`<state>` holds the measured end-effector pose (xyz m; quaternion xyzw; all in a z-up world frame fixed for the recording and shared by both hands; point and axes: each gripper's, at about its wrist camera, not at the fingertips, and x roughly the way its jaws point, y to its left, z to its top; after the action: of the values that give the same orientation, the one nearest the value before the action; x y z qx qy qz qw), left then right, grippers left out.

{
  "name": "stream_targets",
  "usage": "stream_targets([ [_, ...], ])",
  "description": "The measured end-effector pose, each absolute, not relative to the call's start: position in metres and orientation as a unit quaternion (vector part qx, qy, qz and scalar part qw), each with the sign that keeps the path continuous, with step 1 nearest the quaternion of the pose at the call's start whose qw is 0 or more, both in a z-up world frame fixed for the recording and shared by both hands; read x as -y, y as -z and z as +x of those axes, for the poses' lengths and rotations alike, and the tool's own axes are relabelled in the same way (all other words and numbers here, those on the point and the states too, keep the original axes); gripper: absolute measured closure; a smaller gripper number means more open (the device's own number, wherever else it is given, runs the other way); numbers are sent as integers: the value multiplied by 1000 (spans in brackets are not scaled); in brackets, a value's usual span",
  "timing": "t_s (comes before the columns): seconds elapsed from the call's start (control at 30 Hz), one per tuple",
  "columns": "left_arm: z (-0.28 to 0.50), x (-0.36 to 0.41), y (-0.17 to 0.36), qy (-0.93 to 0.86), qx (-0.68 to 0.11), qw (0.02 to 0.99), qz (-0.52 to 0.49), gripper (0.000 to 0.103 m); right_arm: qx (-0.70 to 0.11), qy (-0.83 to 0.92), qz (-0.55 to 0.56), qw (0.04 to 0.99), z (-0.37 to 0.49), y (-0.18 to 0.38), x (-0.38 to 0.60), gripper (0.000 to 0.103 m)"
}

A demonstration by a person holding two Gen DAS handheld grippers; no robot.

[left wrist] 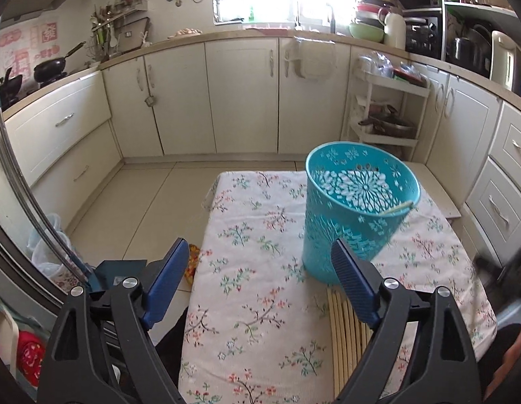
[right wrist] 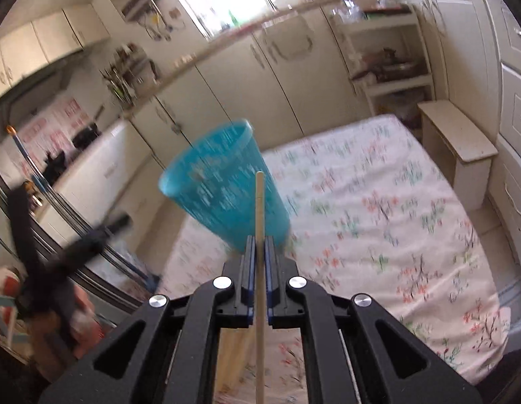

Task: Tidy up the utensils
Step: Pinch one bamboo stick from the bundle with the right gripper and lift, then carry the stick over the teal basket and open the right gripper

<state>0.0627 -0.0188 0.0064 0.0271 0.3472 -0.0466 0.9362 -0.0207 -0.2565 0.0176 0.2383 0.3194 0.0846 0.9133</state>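
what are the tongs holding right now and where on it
Right tongs pinch a single wooden chopstick partway along its shaft, tip pointing ahead. Left tongs are open, empty.

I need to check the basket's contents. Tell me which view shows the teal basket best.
The left wrist view: the teal basket is sharp, its inside visible with one chopstick at the rim. The right wrist view shows only its blurred outside.

Left gripper (left wrist: 258, 262) tilted downward, blue-padded fingers (left wrist: 169, 282) spread wide with nothing between them, right gripper (right wrist: 257, 242) also angled down, jaws closed tight on a thin wooden chopstick (right wrist: 259, 269) that runs straight up between the pads
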Motion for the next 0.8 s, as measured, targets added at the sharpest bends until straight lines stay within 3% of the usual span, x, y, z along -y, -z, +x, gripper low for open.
stream_targets([
  [0.3, 60, 16, -1, 50, -367, 929, 24, 19, -182, -150, 257, 937, 30, -109, 236, 97],
  [0.5, 65, 12, 6, 49, -378, 924, 15, 19, -99, -122, 259, 953, 74, -131, 224, 97],
  [0.63, 69, 7, 11, 44, -386, 922, 11, 19, -93, -82, 231, 965, 97, -112, 209, 97],
  [0.8, 71, 0, 19, 38, -394, 918, 3, 19, -161, -67, 191, 966, 122, -73, 192, 97],
])
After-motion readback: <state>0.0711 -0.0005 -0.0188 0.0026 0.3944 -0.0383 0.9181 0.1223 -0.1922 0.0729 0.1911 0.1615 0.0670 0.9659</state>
